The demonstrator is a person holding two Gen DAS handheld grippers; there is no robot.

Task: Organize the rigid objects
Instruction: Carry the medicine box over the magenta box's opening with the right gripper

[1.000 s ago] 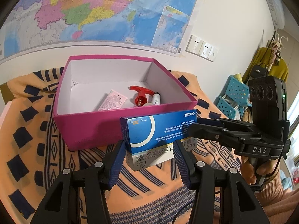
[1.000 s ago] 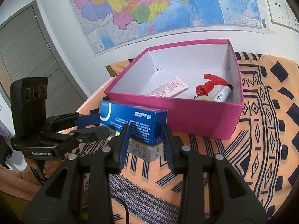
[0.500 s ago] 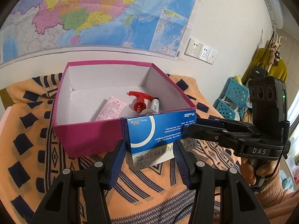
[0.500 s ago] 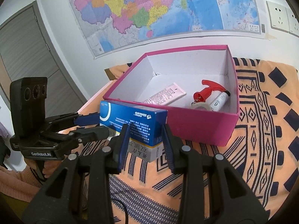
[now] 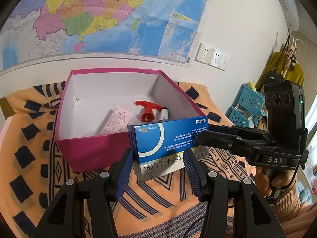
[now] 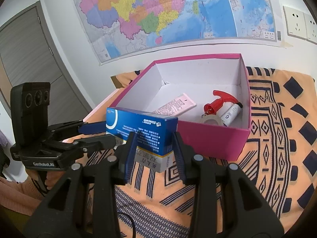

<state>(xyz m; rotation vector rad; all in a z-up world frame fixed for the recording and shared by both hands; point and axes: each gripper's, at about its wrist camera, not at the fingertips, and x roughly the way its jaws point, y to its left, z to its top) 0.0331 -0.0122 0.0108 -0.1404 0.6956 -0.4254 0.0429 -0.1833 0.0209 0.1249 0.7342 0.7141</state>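
Since a second ago, both medicine cartons have been raised toward the pink box (image 5: 93,150), whose floor is now seen more fully from above. Two cartons are carried as one stack — the blue carton (image 5: 168,136) on top, the white carton (image 5: 158,168) beneath. The left gripper (image 5: 157,170) is closed on the white carton's ends, the blue one resting upon it. The right gripper (image 6: 154,150) is clamped across the stack from the opposite side, so neither carton can slide off. The stack is held level, just short of the box's near wall and at about rim height, clear of the patterned cloth (image 6: 277,158). Both grippers are pointed forward at the box, meeting nearly at right angles. Inside lie a pink tube (image 6: 174,105), a red-capped bottle (image 6: 223,107) and a tape roll (image 6: 211,121), with bare floor at the left, where the stack would probably fit.
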